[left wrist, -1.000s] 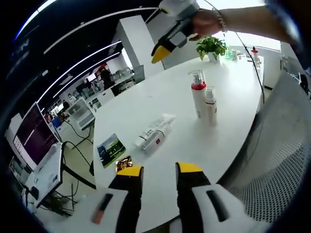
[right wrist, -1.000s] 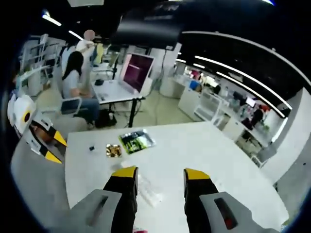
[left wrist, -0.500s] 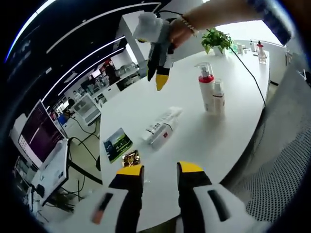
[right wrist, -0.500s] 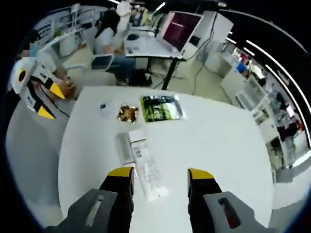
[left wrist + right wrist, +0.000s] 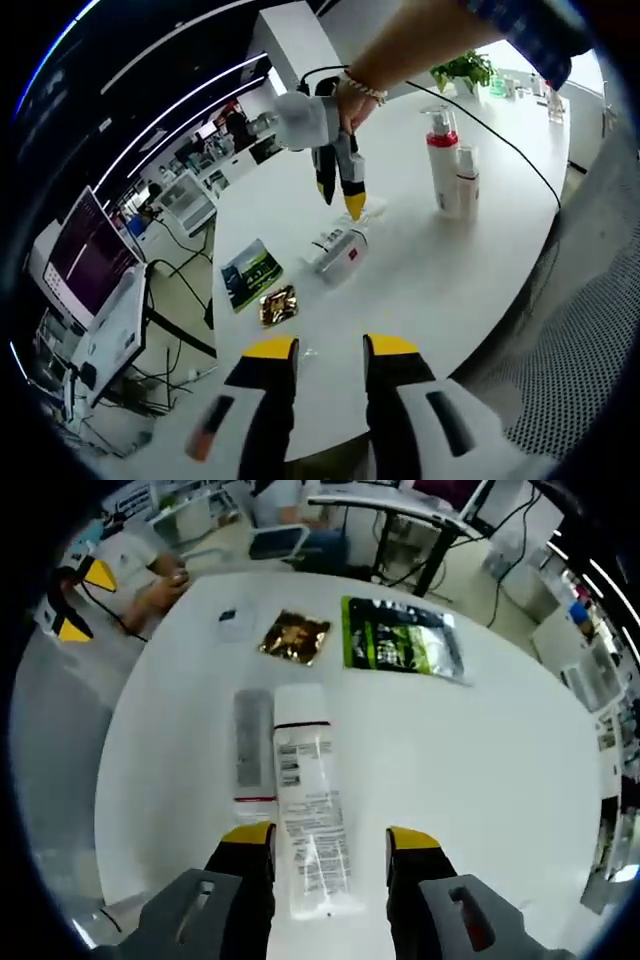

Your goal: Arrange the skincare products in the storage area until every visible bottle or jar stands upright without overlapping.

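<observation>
White tabletop (image 5: pixel 480 770) fills the right gripper view, where the right gripper (image 5: pixel 328 837) hangs with its yellow-tipped jaws apart on either side of the near end of a white tube (image 5: pixel 312 810) lying flat; nothing is clamped. Touching that tube on its left lies a slimmer grey tube (image 5: pixel 252 742), also on its side. Both carry printed text, too small to read. Farther on sit a crumpled gold foil wrapper (image 5: pixel 294 637) and, to its right, a green printed packet (image 5: pixel 403 647) whose lettering cannot be made out. At the far left edge the other gripper's yellow tips (image 5: pixel 78 600) show beside a hand. In the left gripper view the left gripper (image 5: pixel 330 346) hovers at the near table edge, jaws apart and empty. Beyond it, the right gripper points down at the two lying tubes. Farther right two bottles stand upright and touching: a red-collared pump bottle (image 5: pixel 442 168) and a shorter white bottle (image 5: pixel 466 187). A potted plant (image 5: pixel 464 69) stands at the far end, with small items beside it too blurred to identify.
</observation>
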{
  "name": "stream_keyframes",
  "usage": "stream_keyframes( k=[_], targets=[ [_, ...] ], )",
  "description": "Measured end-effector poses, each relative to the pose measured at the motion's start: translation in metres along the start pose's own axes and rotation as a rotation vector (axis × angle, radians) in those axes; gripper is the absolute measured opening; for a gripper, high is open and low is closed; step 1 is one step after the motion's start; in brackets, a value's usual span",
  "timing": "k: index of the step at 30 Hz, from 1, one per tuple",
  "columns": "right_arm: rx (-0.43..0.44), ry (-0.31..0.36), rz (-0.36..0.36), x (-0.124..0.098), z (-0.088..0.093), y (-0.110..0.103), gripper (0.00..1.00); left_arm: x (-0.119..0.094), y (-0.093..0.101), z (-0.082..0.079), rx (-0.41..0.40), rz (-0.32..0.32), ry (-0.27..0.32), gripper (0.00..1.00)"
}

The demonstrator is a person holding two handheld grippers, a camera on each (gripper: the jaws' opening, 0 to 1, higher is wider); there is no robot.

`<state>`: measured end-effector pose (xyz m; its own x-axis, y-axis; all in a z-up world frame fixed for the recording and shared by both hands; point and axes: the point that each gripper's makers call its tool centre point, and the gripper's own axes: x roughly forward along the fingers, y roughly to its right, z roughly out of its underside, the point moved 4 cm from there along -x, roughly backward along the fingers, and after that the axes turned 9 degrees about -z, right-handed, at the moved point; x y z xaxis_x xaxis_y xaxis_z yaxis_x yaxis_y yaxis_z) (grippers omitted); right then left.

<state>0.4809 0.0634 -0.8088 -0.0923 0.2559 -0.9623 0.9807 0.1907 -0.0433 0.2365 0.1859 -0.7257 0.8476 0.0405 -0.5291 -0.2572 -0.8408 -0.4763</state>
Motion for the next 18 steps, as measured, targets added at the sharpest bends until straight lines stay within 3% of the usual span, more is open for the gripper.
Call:
stream_keyframes(
  k=[3, 9, 10, 11, 18],
  targets=[
    [0.017, 0.001, -0.025, 0.007, 0.002, 0.003, 0.4, 0.0, -0.001, 0.001, -0.001, -0.004, -0.007, 0.27],
    [-0.025, -0.063, -0.079, 0.024, 0.007, -0.005, 0.35, 0.0, 0.0, 0.003, 0.006, -0.003, -0.018, 0.26],
    [-0.025, -0.027, -0.105, 0.022, 0.001, -0.004, 0.34, 0.001, 0.0, 0.003, 0.006, 0.0, -0.021, 0.27],
    [0.005, -0.044, -0.095, 0.02, 0.004, -0.002, 0.34, 0.001, 0.001, 0.003, 0.007, 0.001, -0.022, 0.27],
    [0.001, -0.098, -0.119, 0.022, 0.0, 0.0, 0.34, 0.0, 0.0, 0.003, 0.009, -0.002, -0.018, 0.25]
  ],
)
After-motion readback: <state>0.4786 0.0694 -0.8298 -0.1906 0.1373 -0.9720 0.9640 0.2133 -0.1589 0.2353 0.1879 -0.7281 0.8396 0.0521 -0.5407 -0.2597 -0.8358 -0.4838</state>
